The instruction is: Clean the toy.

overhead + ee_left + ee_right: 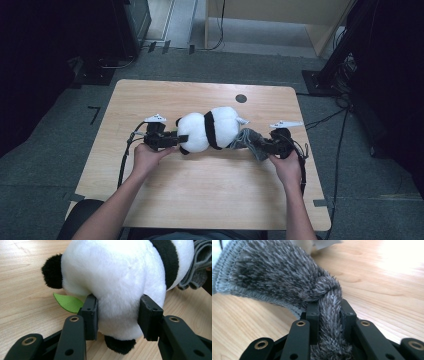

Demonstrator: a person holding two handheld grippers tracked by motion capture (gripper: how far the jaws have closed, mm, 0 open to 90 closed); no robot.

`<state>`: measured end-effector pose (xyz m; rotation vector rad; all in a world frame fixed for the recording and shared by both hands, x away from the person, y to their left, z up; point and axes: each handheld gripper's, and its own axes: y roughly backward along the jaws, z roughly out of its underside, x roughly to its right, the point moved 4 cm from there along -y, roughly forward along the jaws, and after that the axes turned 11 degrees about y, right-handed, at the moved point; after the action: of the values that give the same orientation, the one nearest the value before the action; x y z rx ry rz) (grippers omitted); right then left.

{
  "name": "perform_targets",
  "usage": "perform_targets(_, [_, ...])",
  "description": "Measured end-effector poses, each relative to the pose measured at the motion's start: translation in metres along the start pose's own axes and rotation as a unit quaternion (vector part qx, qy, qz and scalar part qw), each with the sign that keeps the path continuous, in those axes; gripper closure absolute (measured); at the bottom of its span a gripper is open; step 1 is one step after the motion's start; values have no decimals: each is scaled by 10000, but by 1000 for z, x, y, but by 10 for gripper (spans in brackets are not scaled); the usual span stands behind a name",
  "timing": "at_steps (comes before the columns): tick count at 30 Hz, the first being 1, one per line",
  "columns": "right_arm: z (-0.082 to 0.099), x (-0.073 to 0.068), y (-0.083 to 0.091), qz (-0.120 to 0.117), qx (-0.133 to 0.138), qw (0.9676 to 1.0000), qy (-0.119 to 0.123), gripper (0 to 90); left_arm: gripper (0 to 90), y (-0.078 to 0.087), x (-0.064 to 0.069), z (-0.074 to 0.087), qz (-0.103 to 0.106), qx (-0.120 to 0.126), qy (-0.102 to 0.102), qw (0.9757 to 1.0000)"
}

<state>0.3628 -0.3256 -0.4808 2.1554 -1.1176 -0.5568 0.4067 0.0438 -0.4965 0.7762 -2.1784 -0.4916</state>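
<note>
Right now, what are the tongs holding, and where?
Left tongs squeeze the toy panda around its white body. Right tongs pinch a bunched end of the fuzzy grey cloth.

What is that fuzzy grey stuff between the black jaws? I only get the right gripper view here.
Observer: It is a grey knitted cloth, and the high view shows its far end lying against a plush panda in the middle of the wooden table.
Operator: Is anything holding the panda?
Observer: Yes. The left gripper is shut on the panda's white body, one pad pressing in from each side.
Operator: Is there anything else on the toy?
Observer: A small green leaf sticks out under it, beside a black ear or paw, in the left gripper view.
Operator: And my gripper?
Observer: From above, the right gripper sits at the panda's right, shut on the cloth.
</note>
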Motion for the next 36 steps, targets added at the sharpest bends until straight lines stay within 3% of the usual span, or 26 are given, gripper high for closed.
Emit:
perform_targets(4, [-2,6,13,206,229,9995,-47,759,564,0,0,0,-8,2,-6,10000])
perform_targets(8, [-11,4,28,263,533,9982,-64,762,565,0,0,0,-20,-11,-25,10000])
perform_targets(11, [-28,-14,40,178,806,9964,174,763,565,0,0,0,-27,-19,-26,10000])
perform_targets(20, [-68,-68,47,-49,1217,9886,888,768,566,1,1,1,-48,-15,-14,10000])
perform_targets(25, [-74,-96,19,-452,1139,9864,1092,770,566,0,2,1,-50,0,-8,10000])
perform_targets(31, [-70,-126,-30,-792,807,9844,1347,771,567,0,2,0,-45,14,-12,10000])
perform_targets(36, [-59,-142,-65,-942,357,9833,1512,771,568,0,2,1,-77,-2,-19,10000])
